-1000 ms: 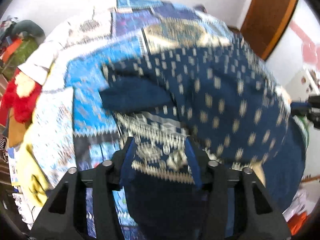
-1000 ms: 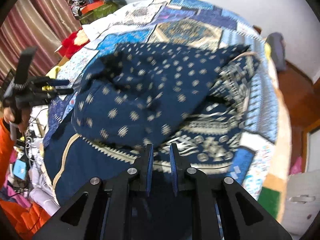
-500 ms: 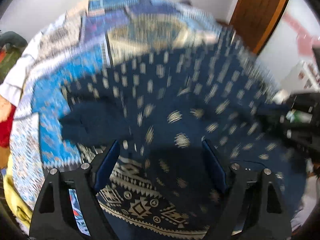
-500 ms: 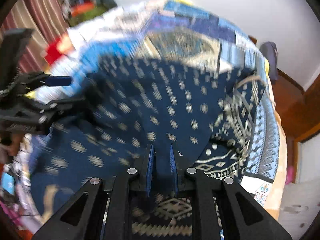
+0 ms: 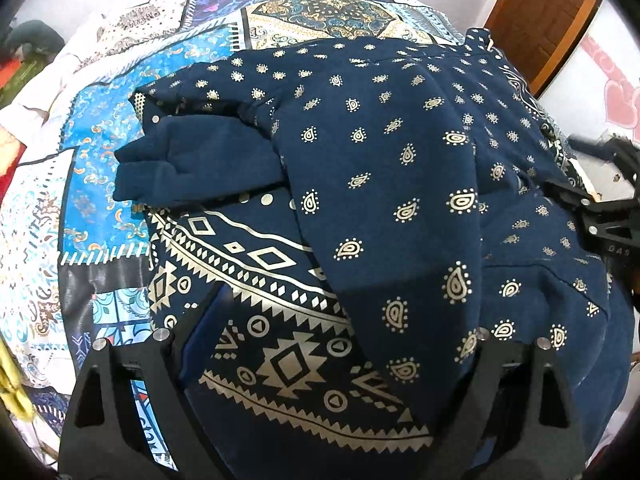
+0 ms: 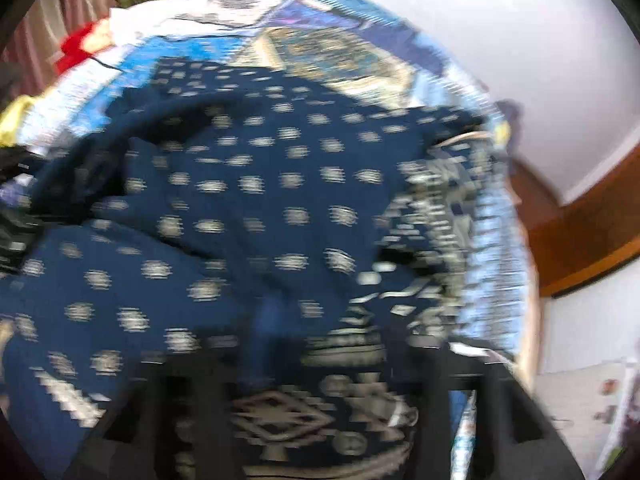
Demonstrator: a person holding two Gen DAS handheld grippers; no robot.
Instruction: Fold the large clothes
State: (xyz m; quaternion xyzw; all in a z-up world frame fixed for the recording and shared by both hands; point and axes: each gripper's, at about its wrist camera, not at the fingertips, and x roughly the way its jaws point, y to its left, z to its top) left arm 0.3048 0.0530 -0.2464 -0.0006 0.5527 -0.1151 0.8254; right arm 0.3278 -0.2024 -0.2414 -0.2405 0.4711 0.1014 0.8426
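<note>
We see a large navy garment lying folded over itself on the bed: a panel dotted with cream paisley drops overlaps a lower layer bordered in cream geometric bands, while a plain navy sleeve juts out at the left edge. The right wrist view shows the same cloth, blurred.

Motion blur is smearing the whole right wrist view — the right gripper is showing only as dark shapes, its jaw spacing unreadable. In the left wrist view the navy garment is covering the left gripper's right finger and running off the bottom edge.
</note>
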